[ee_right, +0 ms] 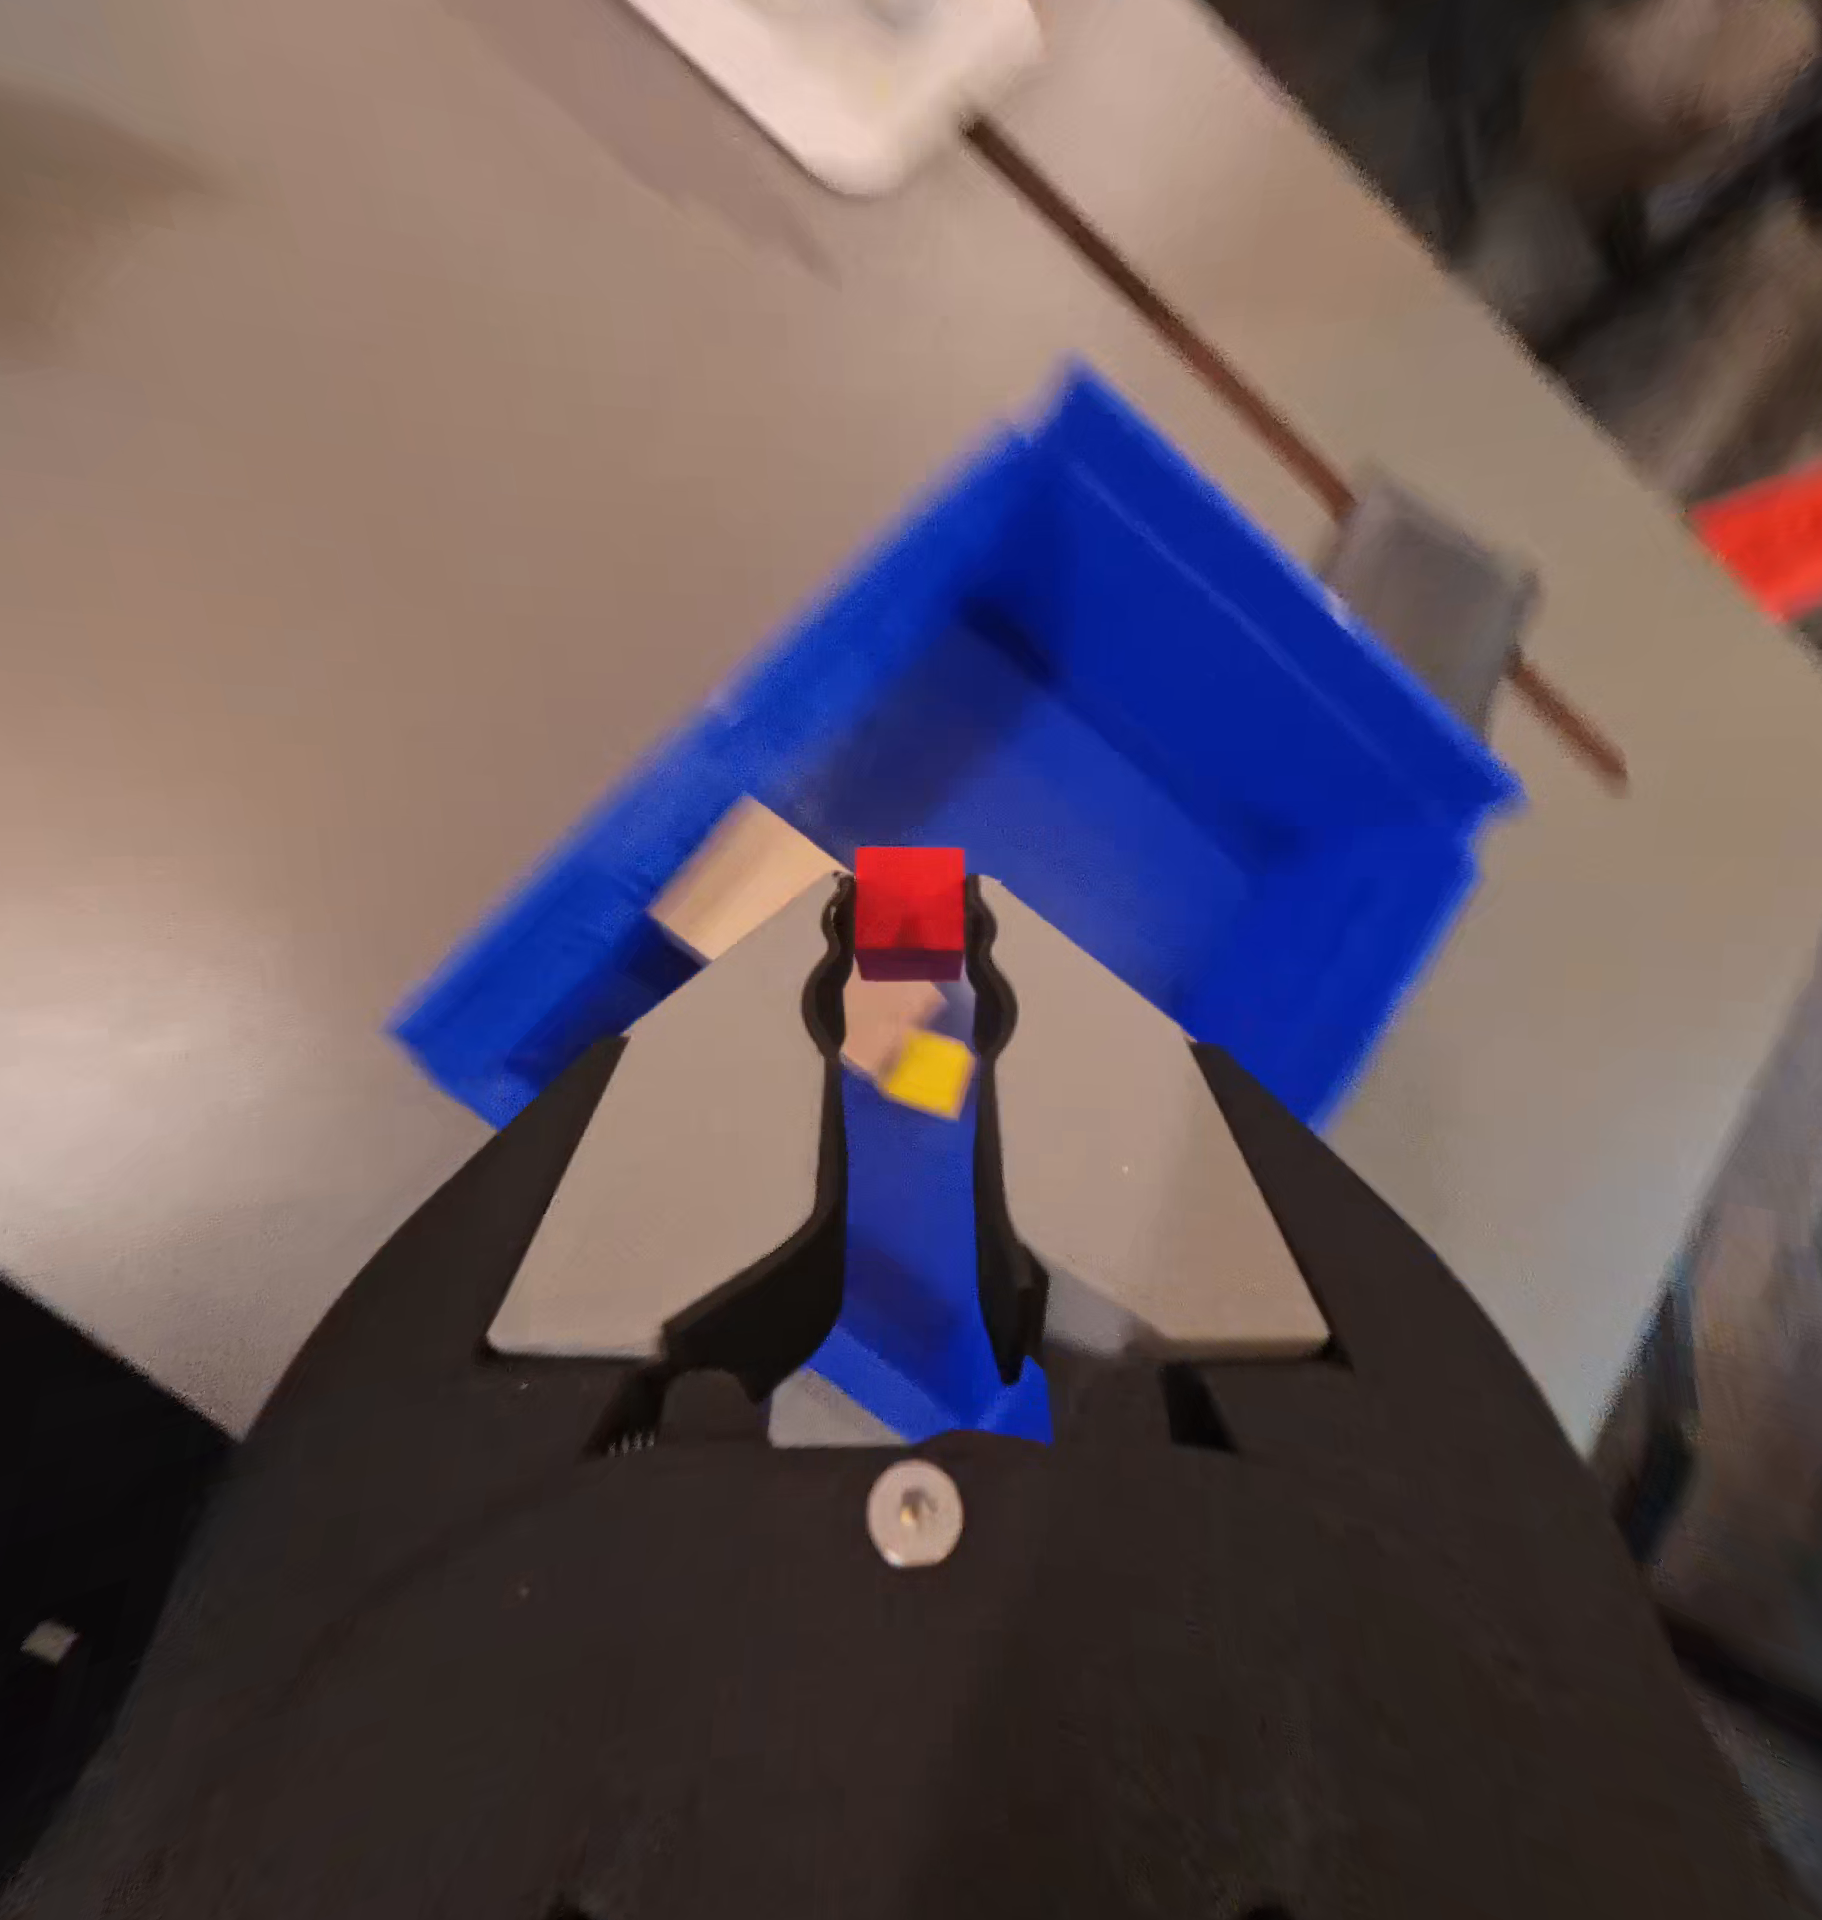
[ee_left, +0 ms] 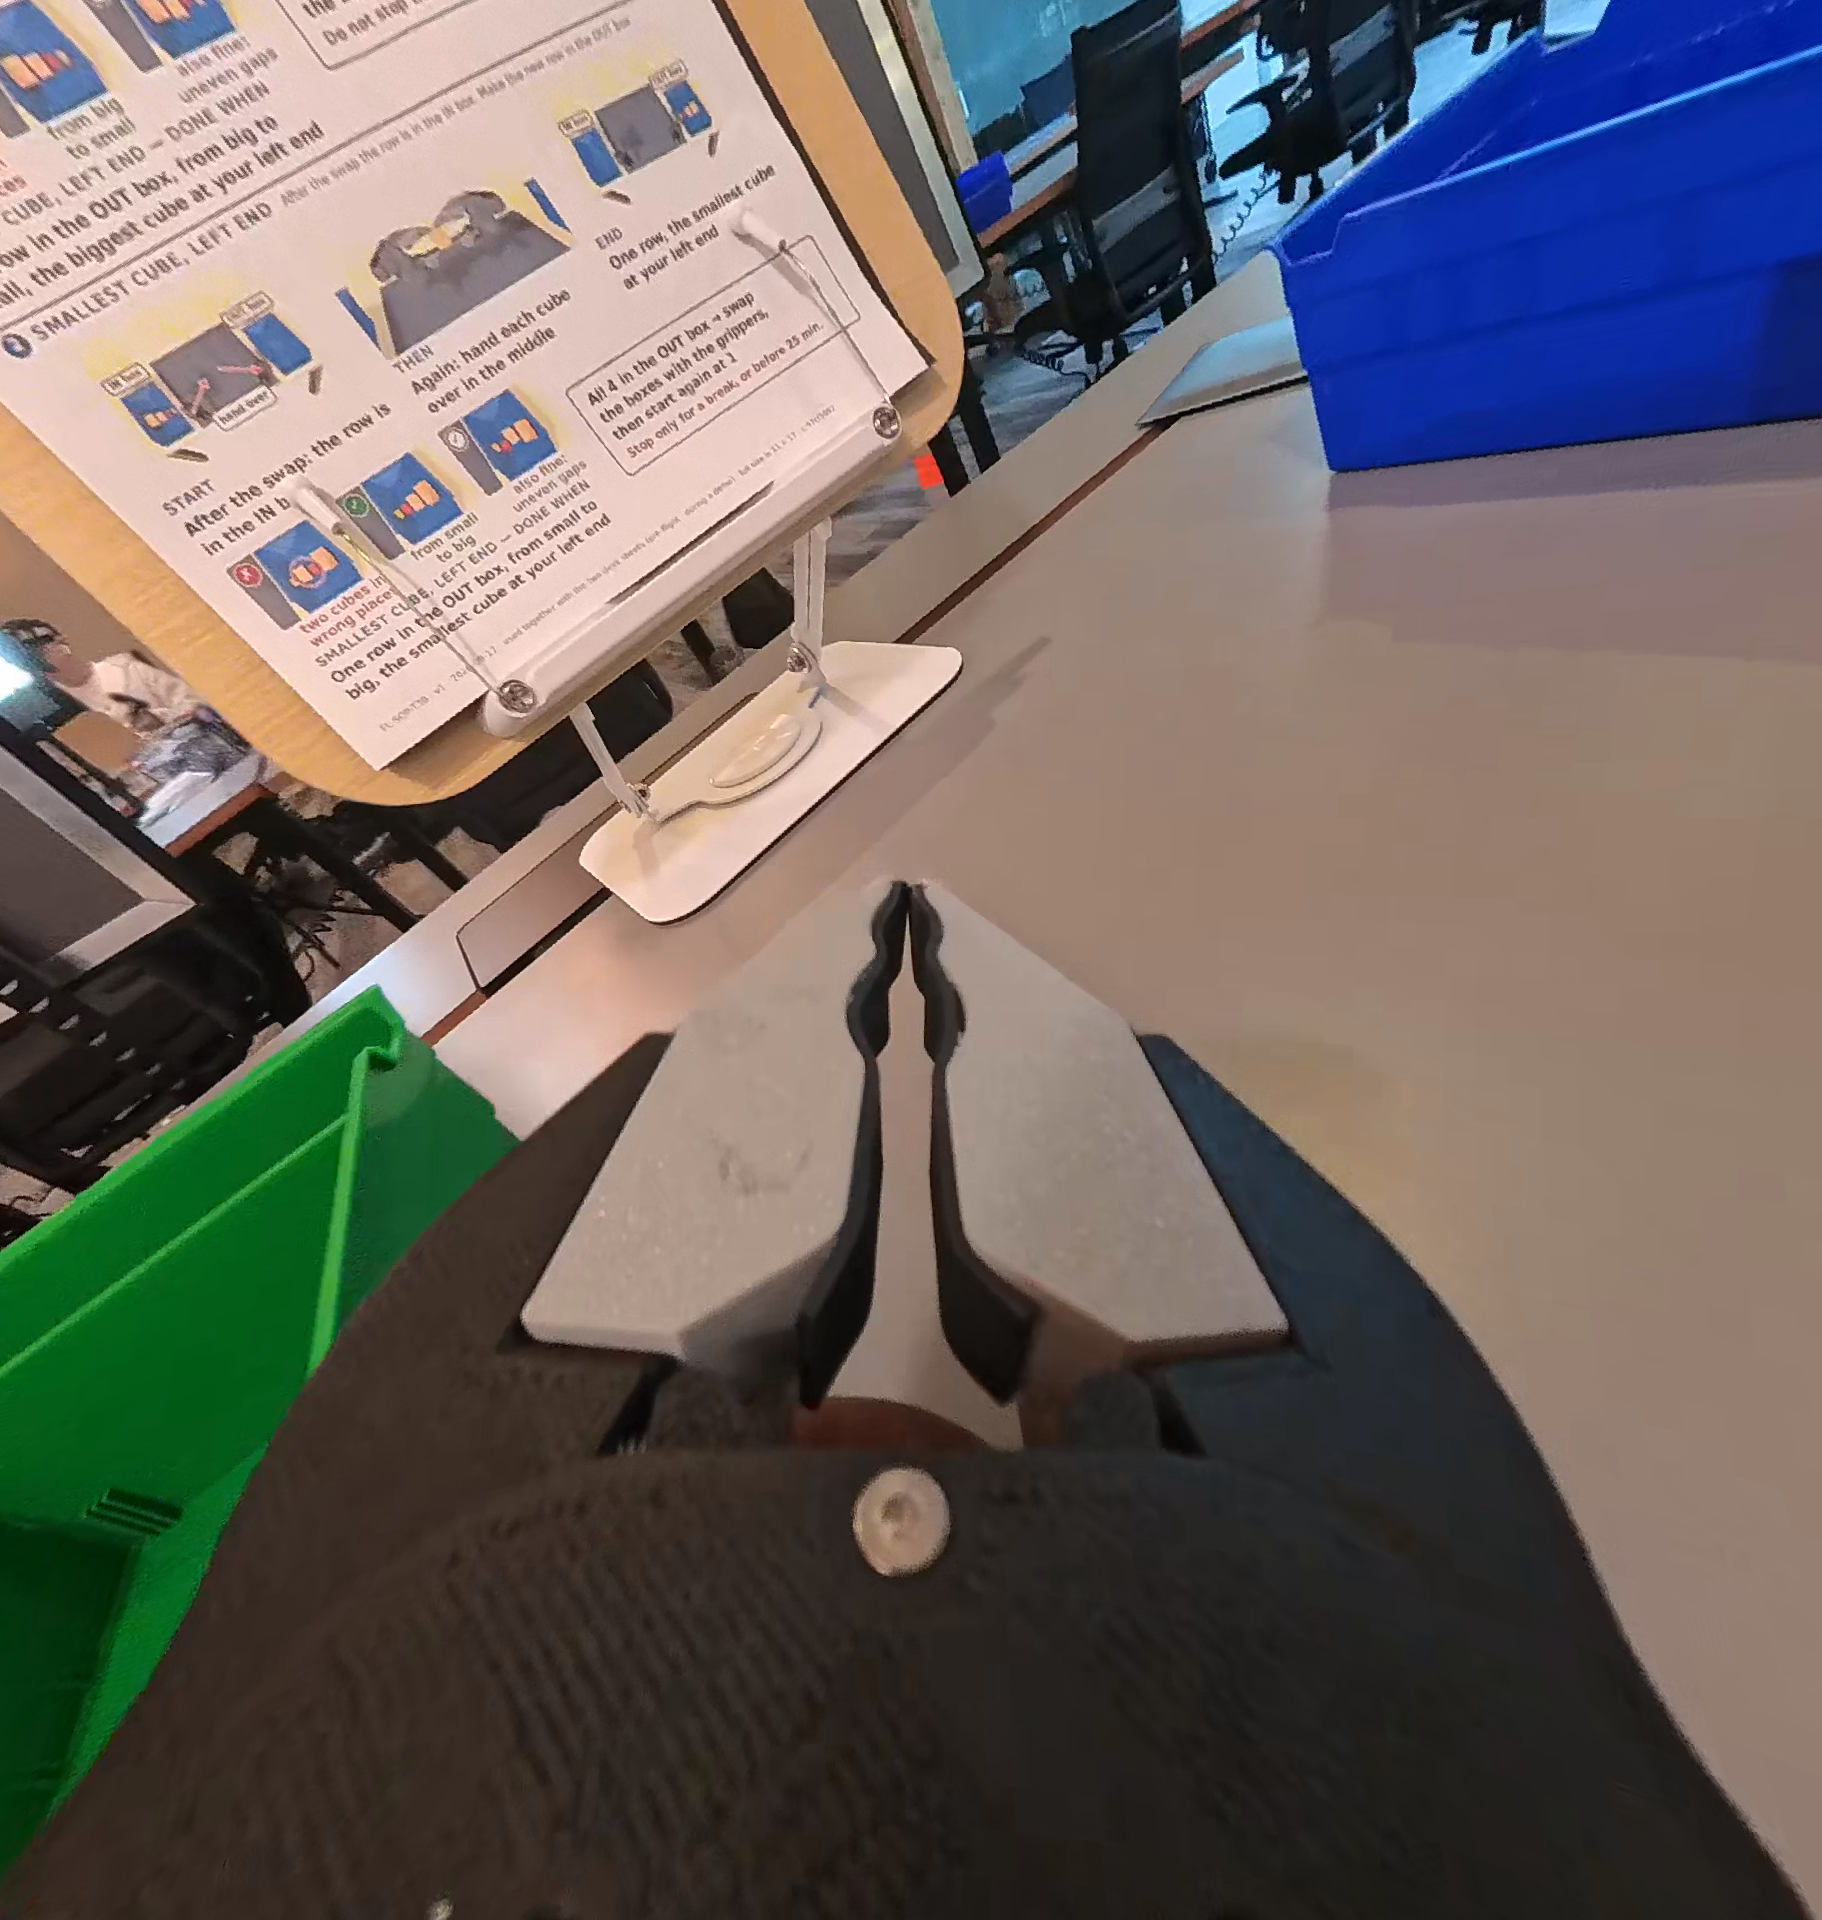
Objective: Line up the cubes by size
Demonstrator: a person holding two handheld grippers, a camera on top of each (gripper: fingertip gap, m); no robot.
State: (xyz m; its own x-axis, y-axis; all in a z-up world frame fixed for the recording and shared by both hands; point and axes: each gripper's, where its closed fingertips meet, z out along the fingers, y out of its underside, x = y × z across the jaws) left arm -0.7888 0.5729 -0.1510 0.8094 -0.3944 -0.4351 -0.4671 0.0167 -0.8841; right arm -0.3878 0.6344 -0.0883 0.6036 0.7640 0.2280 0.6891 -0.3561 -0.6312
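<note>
My right gripper (ee_right: 908, 902) is shut on a small red cube (ee_right: 908, 896) and holds it above the blue bin (ee_right: 1177, 582). In the bin lie a larger pale wooden cube (ee_right: 741, 883), a smaller pale cube (ee_right: 891, 1023) partly hidden behind the fingers, and a yellow cube (ee_right: 928, 1070). The right wrist view is blurred. My left gripper (ee_left: 908, 896) is shut and empty, low over the grey table (ee_left: 1406, 935). The blue bin also shows at the far right in the left wrist view (ee_left: 1572, 312). No cubes show in the left wrist view.
A green bin (ee_left: 159, 1299) stands at the left of my left gripper. A white stand (ee_left: 772, 769) with an instruction sheet (ee_left: 387, 312) is at the table's far edge. Chairs and desks lie beyond. A red object (ee_right: 1790, 540) lies off the table at right.
</note>
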